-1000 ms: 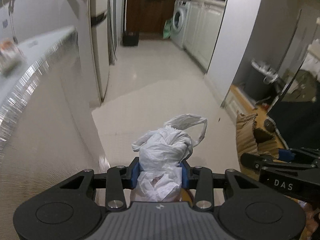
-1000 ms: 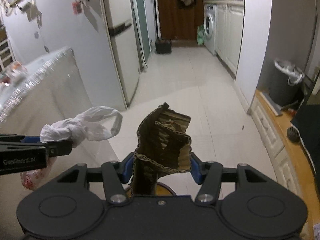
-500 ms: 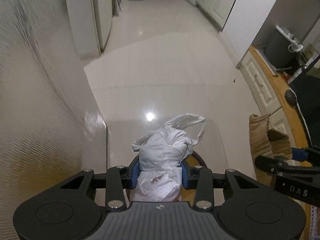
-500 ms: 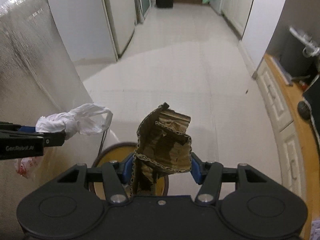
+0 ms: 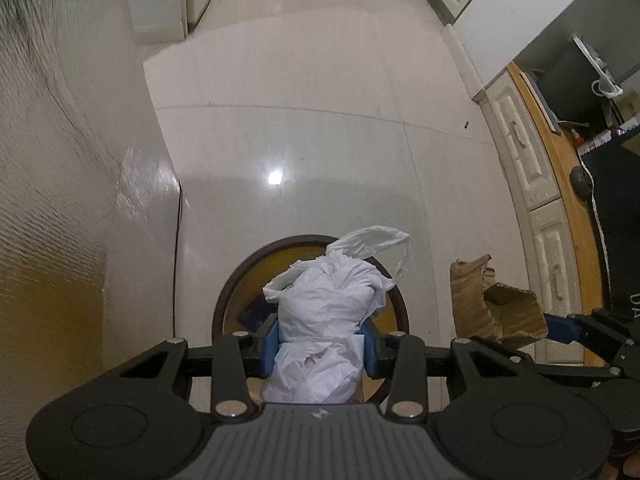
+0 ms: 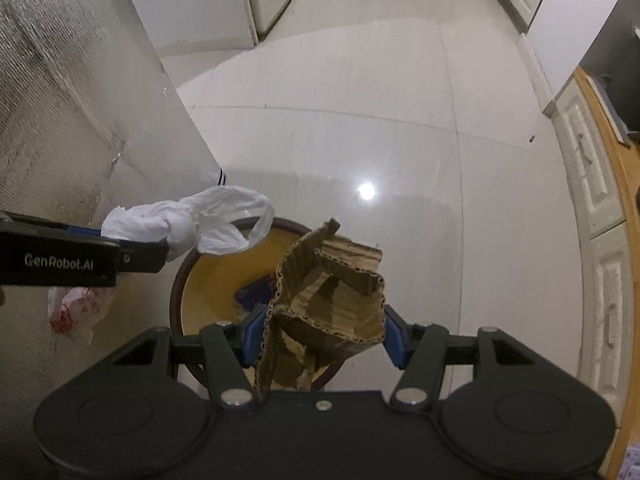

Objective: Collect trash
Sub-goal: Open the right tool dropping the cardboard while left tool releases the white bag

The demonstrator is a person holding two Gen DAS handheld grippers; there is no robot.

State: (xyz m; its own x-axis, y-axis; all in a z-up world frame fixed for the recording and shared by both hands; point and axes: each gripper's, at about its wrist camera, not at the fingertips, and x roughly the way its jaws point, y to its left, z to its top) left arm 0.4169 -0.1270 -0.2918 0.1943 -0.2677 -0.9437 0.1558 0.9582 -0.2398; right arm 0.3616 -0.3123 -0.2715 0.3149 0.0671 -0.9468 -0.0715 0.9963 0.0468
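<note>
1. The left gripper [image 5: 320, 350] points steeply down, its blue pads clamped on a knotted white plastic bag [image 5: 332, 304]; a loose handle loop of the bag sticks out past the fingertips on the far side.
2. The right gripper [image 6: 316, 334] also points steeply down, and its pads press on both sides of a crumpled piece of corrugated cardboard [image 6: 328, 296], which stands up between them.
3. Below both grippers sits a round bin [image 6: 208, 280] on the pale tiled floor [image 6: 360, 120], with a dark brown rim and a yellow inside.
4. In the left wrist view the bag hangs right over the bin's opening; in the right wrist view the cardboard is over the near right part of the opening.
5. A dark blue thing [image 6: 256, 292] lies at the bottom of the bin; it is too dim and too far hidden to say what it is.
6. The bag's lower end, showing a red print, hangs below the left gripper at the left edge of the right wrist view.
7. A wall with a textured silver covering [image 5: 52, 200] stands just left of the bin, and white cabinets [image 6: 592, 200] under a wooden top line the right side.
</note>
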